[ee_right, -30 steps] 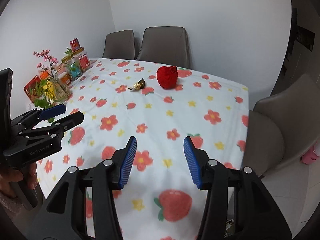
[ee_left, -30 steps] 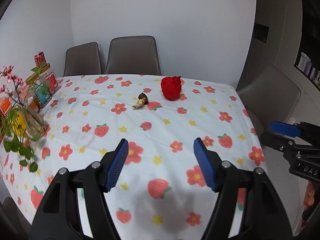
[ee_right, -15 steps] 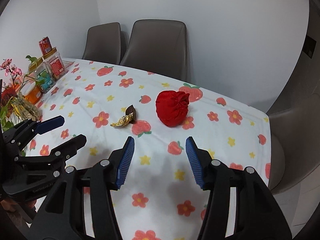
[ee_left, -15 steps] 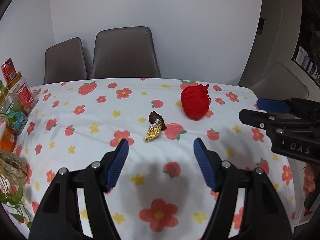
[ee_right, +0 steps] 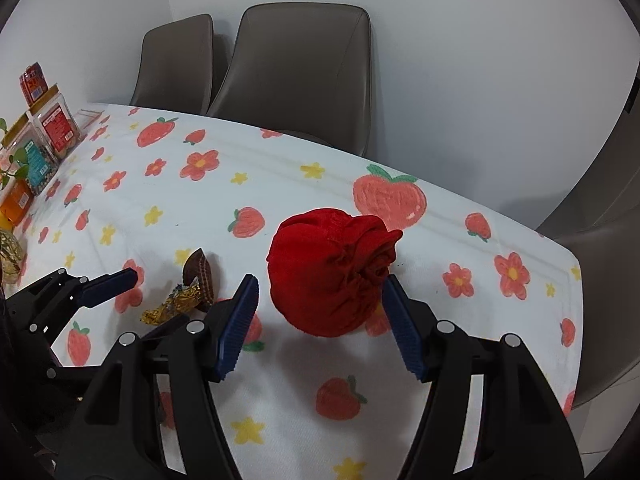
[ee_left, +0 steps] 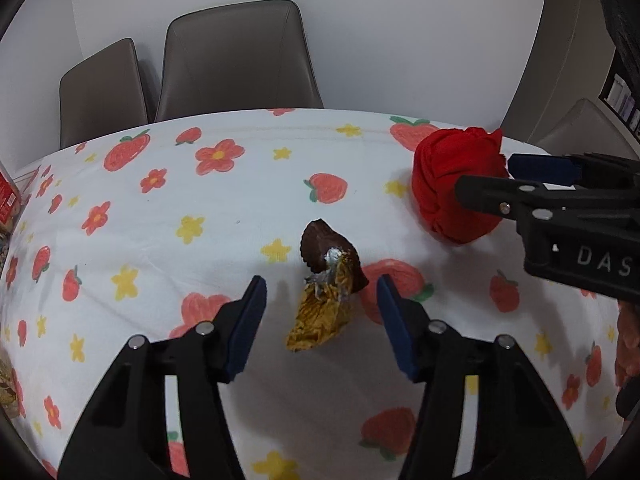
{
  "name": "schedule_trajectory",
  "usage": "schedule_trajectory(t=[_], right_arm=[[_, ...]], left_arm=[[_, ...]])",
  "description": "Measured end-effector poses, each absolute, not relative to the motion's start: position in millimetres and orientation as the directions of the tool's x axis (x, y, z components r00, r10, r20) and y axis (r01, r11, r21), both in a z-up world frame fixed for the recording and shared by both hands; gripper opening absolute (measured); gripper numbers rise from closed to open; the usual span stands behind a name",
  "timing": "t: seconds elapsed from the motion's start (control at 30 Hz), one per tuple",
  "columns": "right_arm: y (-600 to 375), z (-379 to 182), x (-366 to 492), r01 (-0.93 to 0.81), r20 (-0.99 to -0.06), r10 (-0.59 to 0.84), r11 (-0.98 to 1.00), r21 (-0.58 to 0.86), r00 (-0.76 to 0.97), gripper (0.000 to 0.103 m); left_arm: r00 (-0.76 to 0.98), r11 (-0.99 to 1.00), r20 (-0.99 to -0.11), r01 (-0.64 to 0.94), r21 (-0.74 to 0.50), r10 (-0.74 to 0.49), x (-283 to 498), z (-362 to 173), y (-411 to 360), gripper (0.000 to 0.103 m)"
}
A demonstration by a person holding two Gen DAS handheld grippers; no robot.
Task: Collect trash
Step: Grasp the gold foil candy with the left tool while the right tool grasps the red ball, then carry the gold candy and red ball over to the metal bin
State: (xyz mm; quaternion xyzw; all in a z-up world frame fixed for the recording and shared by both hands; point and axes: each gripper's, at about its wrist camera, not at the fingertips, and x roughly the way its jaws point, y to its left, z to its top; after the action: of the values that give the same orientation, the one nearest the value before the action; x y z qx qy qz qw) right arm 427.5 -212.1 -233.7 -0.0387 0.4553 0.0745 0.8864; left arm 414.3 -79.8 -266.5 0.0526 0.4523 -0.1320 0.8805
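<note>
Landmark: the strawberry-and-flower tablecloth (ee_left: 224,216) covers the table; places below are given against the red cloth bundle.
Red cloth bundle: the red cloth bundle (ee_right: 334,272) sits on the tablecloth toward the far right corner, its gathered, puckered neck turned to the right in the right wrist view.
Candy wrapper: the gold foil candy wrapper (ee_left: 326,304), with a dark brown pleated paper cup at its far end, lies just left of the bundle, apart from it.
Left gripper: the left gripper (ee_left: 320,320) is spread, its jaws having just been narrowing, and the wrapper lies between the blue pads with a gap on each side; nothing is pinched yet.
Right gripper: the right gripper (ee_right: 320,320) is spread, its jaws having just been widening, and it frames the bundle's near side; the right pad looks very near the neck, though contact cannot be confirmed.
Wrapper handling: probably almost weightless, crinkly and crushable, apt to slide on cloth; best pinched across the crumpled foil middle, low to the table.
Bundle handling: likely soft, light and compressible, not fragile; a grip across the body, or at the cinched neck, should hold.
Chairs: two grey chairs (ee_right: 296,76) stand behind the bundle.
</note>
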Motion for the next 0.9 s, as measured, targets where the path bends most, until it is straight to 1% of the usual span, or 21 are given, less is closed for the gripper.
schedule_trajectory(t=[0.07, 0.1, 0.13, 0.17, 0.2, 0.23, 0.27, 0.37, 0.43, 0.67, 0.9], right_arm=[[-211.1, -240.2, 431.5, -0.165, -0.817, 0.091, 0.986, -0.005, 0.57, 0.062], [-210.9, -242.1, 432.4, -0.164, -0.817, 0.088, 0.986, -0.009, 0.57, 0.062], [-210.4, -242.8, 432.4, -0.164, -0.815, 0.08, 0.986, -0.019, 0.574, 0.058], [-209.8, -242.8, 432.3, -0.166, -0.813, 0.074, 0.986, -0.029, 0.577, 0.047], [-209.9, -242.6, 432.8, -0.171, -0.813, 0.076, 0.985, -0.029, 0.577, 0.043], [-209.8, -241.8, 432.8, -0.174, -0.813, 0.079, 0.984, -0.028, 0.577, 0.034], [-209.8, -240.9, 432.8, -0.176, -0.813, 0.08, 0.984, -0.028, 0.577, 0.03], [-210.3, -236.5, 430.9, -0.178, -0.808, 0.096, 0.984, -0.012, 0.581, 0.024], [-210.5, -232.1, 427.0, -0.18, -0.806, 0.108, 0.984, 0.002, 0.582, 0.022], [-208.7, -209.5, 398.4, -0.175, -0.79, 0.122, 0.984, 0.019, 0.601, 0.022], [-208.0, -177.5, 342.4, -0.161, -0.766, 0.12, 0.987, 0.022, 0.632, 0.022]], left_arm=[[0.55, 0.958, -0.815, 0.285, -0.023, -0.183, 420.9, -273.4, -82.8, 0.036], [0.545, 0.958, -0.818, 0.286, -0.025, -0.184, 423.1, -276.0, -84.0, 0.032], [0.544, 0.957, -0.817, 0.289, -0.029, -0.189, 425.2, -277.8, -84.7, 0.026], [0.548, 0.956, -0.814, 0.29, -0.03, -0.192, 425.4, -278.2, -84.9, 0.022], [0.552, 0.955, -0.811, 0.294, -0.029, -0.194, 425.7, -278.2, -85.7, 0.019], [0.551, 0.953, -0.81, 0.3, -0.033, -0.201, 426.0, -277.9, -86.8, 0.015], [0.555, 0.953, -0.807, 0.3, -0.034, -0.203, 425.7, -276.9, -87.3, 0.013], [0.56, 0.952, -0.8, 0.302, -0.044, -0.215, 424.0, -272.1, -88.7, 0.011], [0.566, 0.951, -0.794, 0.305, -0.048, -0.222, 420.5, -266.2, -89.5, 0.011], [0.591, 0.95, -0.769, 0.307, -0.064, -0.242, 392.2, -234.9, -84.2, 0.011], [0.617, 0.945, -0.74, 0.318, -0.079, -0.269, 343.9, -199.4, -73.7, 0.011]])
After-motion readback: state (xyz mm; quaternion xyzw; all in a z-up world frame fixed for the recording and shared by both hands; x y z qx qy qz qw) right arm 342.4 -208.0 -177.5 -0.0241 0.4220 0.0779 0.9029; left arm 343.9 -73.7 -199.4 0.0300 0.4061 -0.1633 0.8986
